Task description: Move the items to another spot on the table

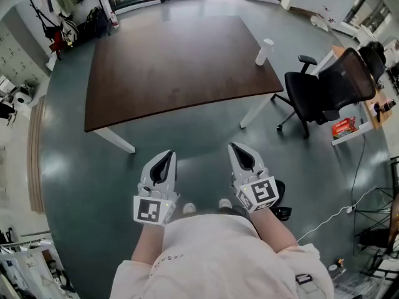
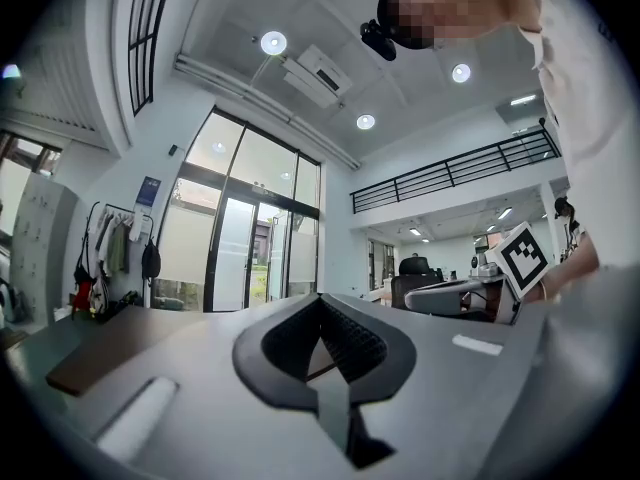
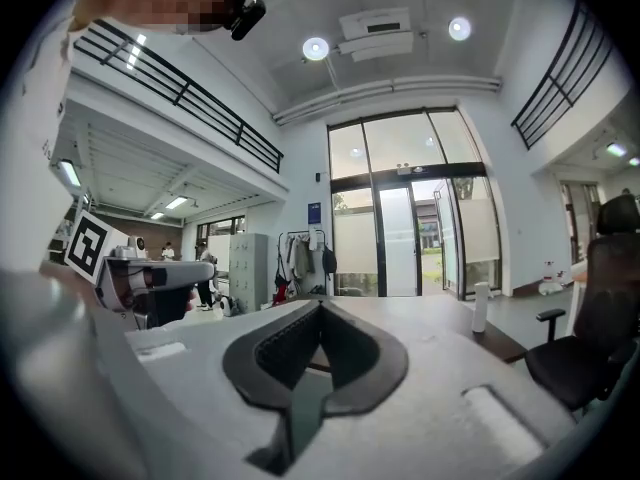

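A dark brown table (image 1: 174, 61) stands ahead of me, some way off across the grey floor. On its right edge a white cylinder (image 1: 264, 52) stands upright; it shows again in the right gripper view as a white cylinder (image 3: 481, 308) on the table (image 3: 494, 338). My left gripper (image 1: 163, 161) and right gripper (image 1: 240, 154) are held level in front of my body, short of the table. Both are shut, with nothing between their jaws. In each gripper's own view, left (image 2: 320, 303) and right (image 3: 320, 306), the jaw tips meet.
A black office chair (image 1: 330, 86) stands to the right of the table, with a desk holding a red item (image 1: 343, 128) behind it. Coat racks (image 1: 56, 17) stand at the far left. Cables (image 1: 336, 213) run over the floor at the right.
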{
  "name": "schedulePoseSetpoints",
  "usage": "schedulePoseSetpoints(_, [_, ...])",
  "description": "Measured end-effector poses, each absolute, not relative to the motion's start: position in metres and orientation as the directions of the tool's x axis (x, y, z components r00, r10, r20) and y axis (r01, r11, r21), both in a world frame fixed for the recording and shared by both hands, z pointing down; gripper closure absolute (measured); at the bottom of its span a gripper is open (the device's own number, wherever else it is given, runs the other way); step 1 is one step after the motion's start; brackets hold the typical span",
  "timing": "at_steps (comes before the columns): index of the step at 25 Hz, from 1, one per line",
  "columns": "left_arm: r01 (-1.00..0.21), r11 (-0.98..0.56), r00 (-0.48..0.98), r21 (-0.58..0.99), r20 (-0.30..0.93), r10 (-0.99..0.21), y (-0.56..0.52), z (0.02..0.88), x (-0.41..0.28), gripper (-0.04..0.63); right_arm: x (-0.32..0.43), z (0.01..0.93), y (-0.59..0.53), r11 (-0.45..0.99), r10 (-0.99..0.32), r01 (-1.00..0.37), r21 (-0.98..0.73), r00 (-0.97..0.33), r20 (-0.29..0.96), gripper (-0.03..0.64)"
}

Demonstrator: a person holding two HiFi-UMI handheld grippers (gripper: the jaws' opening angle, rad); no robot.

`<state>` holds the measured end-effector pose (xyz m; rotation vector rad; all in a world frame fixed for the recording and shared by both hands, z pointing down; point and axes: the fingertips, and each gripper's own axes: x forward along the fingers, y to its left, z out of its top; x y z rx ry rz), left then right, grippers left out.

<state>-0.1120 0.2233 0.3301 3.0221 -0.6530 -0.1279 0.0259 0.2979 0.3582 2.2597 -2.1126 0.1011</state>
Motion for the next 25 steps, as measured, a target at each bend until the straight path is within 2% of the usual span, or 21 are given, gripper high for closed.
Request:
schedulePoseSetpoints(6, [-0.370,-0.925,0.926,0.088,-0.045,-0.374,0.191,0.338,-0.108,0.578,0.036,0.372,0.296,-0.166,-0.980,-0.986,-0.027,0.162,0.118,0.624])
schedulePoseSetpoints(13, [-0.347,-0.933,0.934,0.096,-0.057,-0.353,0.174,0.347,-0.050,0.578,0.100,0.389,0.289,-0.208,-0.970,-0.977,-0.034,0.202,0.138,0.624])
schedulePoseSetpoints(19, [-0.397,-0.913,0.914,0.090,-0.052,-0.403,0.149,0.352,0.033,0.578,0.199,0.393,0.261,-0.187,-0.975,-0.982,-0.039,0.181,0.126,0.624])
schedulePoseSetpoints(25, [-0.421,-0.904,0.903,0.079,-0.055,-0.426,0.126,0.342,0.151,0.578,0.317,0.384,0.234,-0.144,-0.982,-0.989,-0.034,0.138,0.131,0.624])
